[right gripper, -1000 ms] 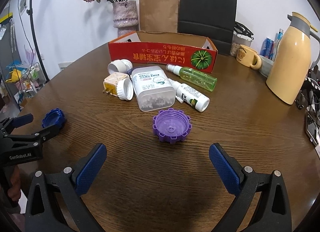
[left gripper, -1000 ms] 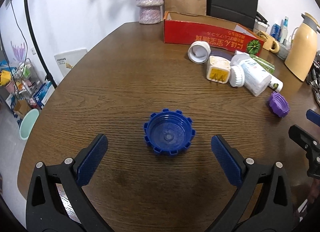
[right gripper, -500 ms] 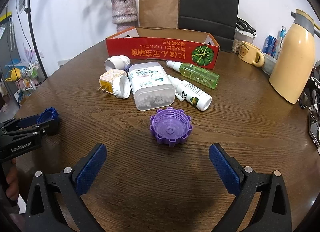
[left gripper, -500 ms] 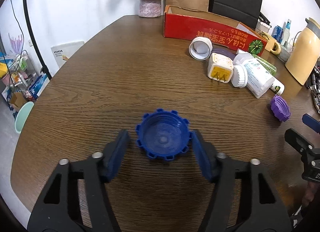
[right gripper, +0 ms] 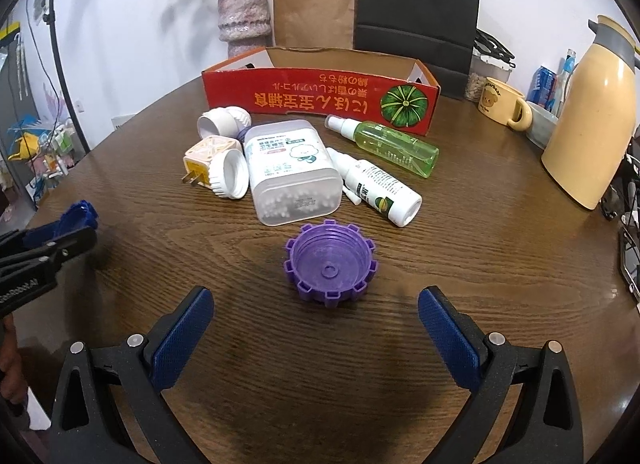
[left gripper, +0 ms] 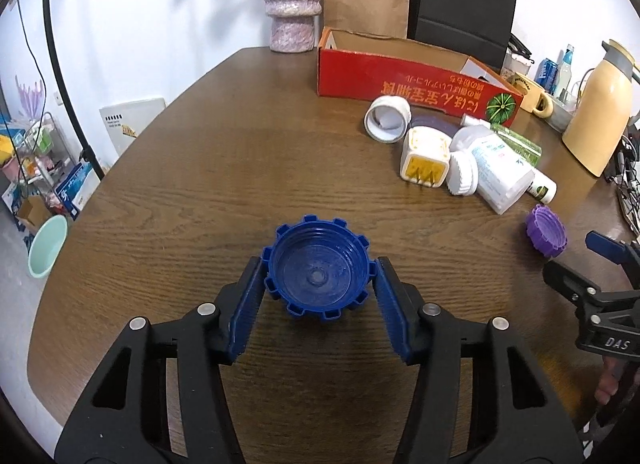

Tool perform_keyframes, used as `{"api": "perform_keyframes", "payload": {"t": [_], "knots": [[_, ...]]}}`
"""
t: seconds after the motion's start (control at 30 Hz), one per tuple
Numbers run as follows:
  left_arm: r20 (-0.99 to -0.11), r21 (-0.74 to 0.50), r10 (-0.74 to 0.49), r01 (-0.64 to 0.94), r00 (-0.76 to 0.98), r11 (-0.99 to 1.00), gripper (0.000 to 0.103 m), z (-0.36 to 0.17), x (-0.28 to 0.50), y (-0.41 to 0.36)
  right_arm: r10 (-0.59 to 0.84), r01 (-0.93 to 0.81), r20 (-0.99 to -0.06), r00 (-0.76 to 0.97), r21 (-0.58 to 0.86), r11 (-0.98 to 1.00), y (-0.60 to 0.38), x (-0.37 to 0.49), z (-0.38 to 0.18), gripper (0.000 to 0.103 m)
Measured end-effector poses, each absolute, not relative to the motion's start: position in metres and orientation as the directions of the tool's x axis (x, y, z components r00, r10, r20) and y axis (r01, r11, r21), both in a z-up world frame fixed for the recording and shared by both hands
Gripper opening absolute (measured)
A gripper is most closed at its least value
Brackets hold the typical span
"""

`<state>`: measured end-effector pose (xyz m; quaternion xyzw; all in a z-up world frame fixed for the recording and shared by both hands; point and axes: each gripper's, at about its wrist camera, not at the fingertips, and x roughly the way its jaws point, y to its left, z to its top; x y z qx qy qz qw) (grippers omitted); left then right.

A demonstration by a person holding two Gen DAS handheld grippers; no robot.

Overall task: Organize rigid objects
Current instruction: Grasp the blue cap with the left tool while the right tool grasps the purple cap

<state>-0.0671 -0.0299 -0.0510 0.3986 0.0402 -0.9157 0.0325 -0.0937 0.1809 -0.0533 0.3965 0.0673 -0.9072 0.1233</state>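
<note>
Across the frame, a brown table (right gripper: 480, 256); upper centre, a red box (right gripper: 320, 98) standing open and, by the look of it, with nothing yet dropped in. Just below the box, still loose in a heap: a clear tub (right gripper: 294, 172), a green spray bottle (right gripper: 388, 146), a white bottle (right gripper: 380, 188), a plug (right gripper: 204, 164). Low centre of the left view, left gripper (left gripper: 320, 276) clenched on the blue cap (left gripper: 318, 272), not yet lifted; low centre of the right view, right gripper (right gripper: 316, 324) spread wide, short of the purple cap (right gripper: 330, 264) on the wood.
</note>
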Motion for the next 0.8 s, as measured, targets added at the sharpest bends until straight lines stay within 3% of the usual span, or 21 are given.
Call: {"api": "perform_keyframes", "payload": {"t": [0.47,0.53,0.63,0.77,0.8], "knots": [[-0.707,-0.032,-0.03,0.075,-0.707,-0.997,0.051,-0.038,-0.075,-0.021,-0.157,0.26,-0.766,-0.624,-0.013,-0.966,0.185,-0.124,-0.059,0.103],[-0.703,-0.031,-0.03,0.072,-0.71,-0.997,0.051,-0.037,-0.075,-0.02,-0.161,0.265,-0.767,-0.621,-0.012,-0.964,0.184,-0.126,-0.059,0.099],[-0.698,-0.027,-0.029,0.068,-0.716,-0.997,0.051,-0.034,-0.076,-0.018,-0.175,0.273,-0.767,-0.617,-0.001,-0.962,0.182,-0.127,-0.06,0.087],[-0.693,-0.024,-0.028,0.062,-0.721,-0.998,0.051,-0.031,-0.077,-0.015,-0.184,0.295,-0.776,-0.603,-0.002,-0.956,0.178,-0.128,-0.064,0.059],[-0.692,-0.023,-0.028,0.061,-0.722,-0.998,0.051,-0.031,-0.078,-0.014,-0.187,0.299,-0.776,-0.603,-0.003,-0.954,0.178,-0.127,-0.065,0.058]]}}
